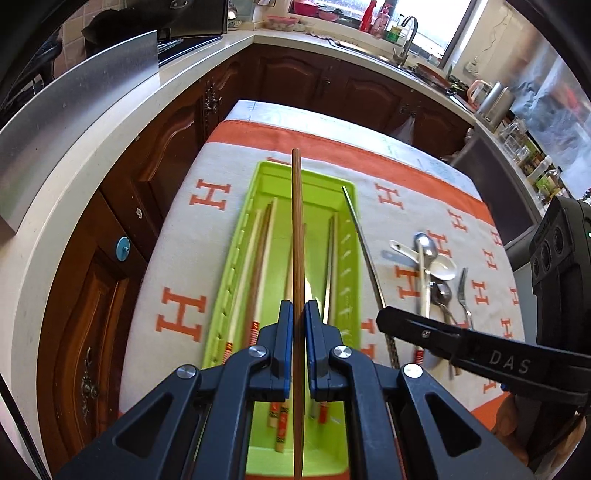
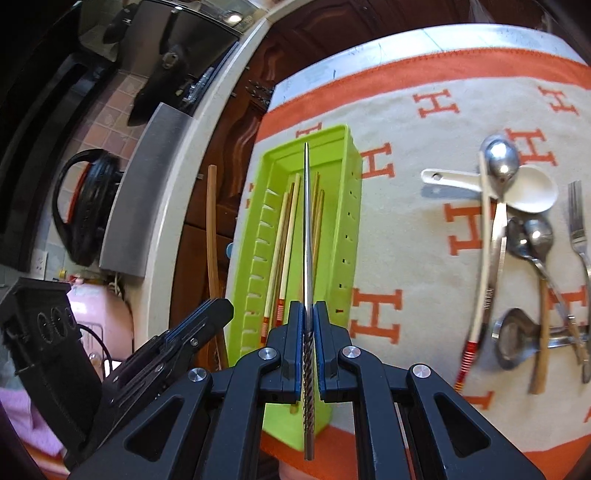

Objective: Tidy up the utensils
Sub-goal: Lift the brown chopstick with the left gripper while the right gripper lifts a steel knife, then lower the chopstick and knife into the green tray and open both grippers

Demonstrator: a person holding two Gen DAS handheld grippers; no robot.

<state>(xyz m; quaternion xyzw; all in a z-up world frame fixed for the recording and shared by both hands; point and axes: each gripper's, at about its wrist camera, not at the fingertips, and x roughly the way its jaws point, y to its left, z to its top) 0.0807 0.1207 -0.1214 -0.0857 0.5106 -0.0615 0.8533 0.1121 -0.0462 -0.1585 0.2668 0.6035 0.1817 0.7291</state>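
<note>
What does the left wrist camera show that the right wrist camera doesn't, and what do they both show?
Only the left wrist view shows the sink faucet and window. Only the right wrist view shows the black kettle by the counter. Both show the green tray holding chopsticks, the spoon pile on the cloth, the left gripper shut on a wooden chopstick, and the right gripper shut on a metal chopstick.

A matt wooden chopstick (image 1: 297, 221) and a polished metal chopstick (image 2: 307, 236) with a twisted, ridged grip, above a glossy lime plastic tray (image 1: 349, 266); woven cloth (image 1: 184, 236) beneath, shiny steel spoons (image 2: 500, 162) and a smooth white spoon (image 2: 532, 192) nearby.
</note>
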